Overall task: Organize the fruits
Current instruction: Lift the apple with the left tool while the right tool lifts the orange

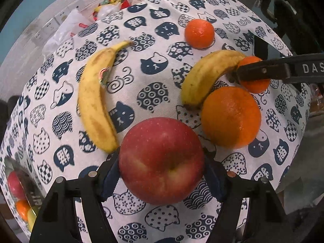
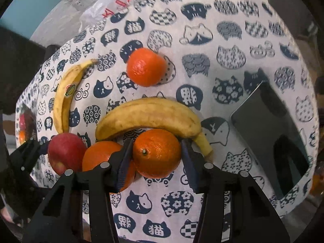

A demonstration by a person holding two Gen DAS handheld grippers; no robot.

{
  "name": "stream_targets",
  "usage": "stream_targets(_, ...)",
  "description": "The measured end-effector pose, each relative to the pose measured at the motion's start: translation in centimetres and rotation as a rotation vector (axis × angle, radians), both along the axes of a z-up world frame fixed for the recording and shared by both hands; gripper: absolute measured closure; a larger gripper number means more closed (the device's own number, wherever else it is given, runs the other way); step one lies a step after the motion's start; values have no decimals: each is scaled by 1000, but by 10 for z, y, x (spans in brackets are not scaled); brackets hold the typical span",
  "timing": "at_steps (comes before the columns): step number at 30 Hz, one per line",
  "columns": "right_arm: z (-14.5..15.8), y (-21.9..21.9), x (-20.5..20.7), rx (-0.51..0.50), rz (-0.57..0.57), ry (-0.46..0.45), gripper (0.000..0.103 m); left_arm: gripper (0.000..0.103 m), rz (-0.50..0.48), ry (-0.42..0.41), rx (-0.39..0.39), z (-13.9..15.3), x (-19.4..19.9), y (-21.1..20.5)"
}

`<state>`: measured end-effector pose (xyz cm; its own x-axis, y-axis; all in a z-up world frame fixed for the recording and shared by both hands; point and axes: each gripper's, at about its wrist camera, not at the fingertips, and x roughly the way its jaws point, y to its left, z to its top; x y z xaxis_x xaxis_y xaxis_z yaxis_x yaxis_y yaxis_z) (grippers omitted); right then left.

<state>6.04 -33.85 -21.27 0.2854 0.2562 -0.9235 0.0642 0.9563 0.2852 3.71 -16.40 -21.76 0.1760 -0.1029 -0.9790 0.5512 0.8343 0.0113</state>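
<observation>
My left gripper (image 1: 162, 174) is shut on a red apple (image 1: 161, 160) resting on the cat-print cloth (image 1: 141, 85); the apple also shows in the right wrist view (image 2: 65, 154). My right gripper (image 2: 156, 158) is shut on a small mandarin (image 2: 157, 152), which shows half hidden behind its finger in the left wrist view (image 1: 255, 86). A large orange (image 1: 230, 117) lies between apple and mandarin, and shows again in the right wrist view (image 2: 101, 154). One banana (image 1: 208, 75) (image 2: 149, 115) touches the orange and mandarin. A second banana (image 1: 95, 101) (image 2: 66, 93) lies to the left. Another mandarin (image 1: 199, 33) (image 2: 145, 66) sits farther back.
A dark tablet-like slab (image 2: 271, 133) lies on the cloth at the right. Plastic bags and packets (image 1: 81, 22) are piled behind the table's far edge. The cloth drops off at the table edges on both sides.
</observation>
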Motion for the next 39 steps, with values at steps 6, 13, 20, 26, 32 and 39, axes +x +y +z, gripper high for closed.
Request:
stream_targets(6,23,14,-5,-86,52,-79,56,28,45,-17,-38,22,-9,21)
stream_targets(13,46,33,-10,-137,104,-158,56,28,97,-42,-82,49,-17,38)
stream_targets(20,67,55,-15,-130,154,-224,56,28,148,-59,-106,66,-13,58)
stream_targets(26,83,78,-16,-103,199,-268,56,28,200,-79,-108,73,-11,80)
stream_targets(32,93,102,-15,-84,241,-289,56,28,263,-100,-123,82,-10,110)
stream_targets(39,104,135,-11,-72,295,-310,56,28,326,-124,-133,91,-11,142)
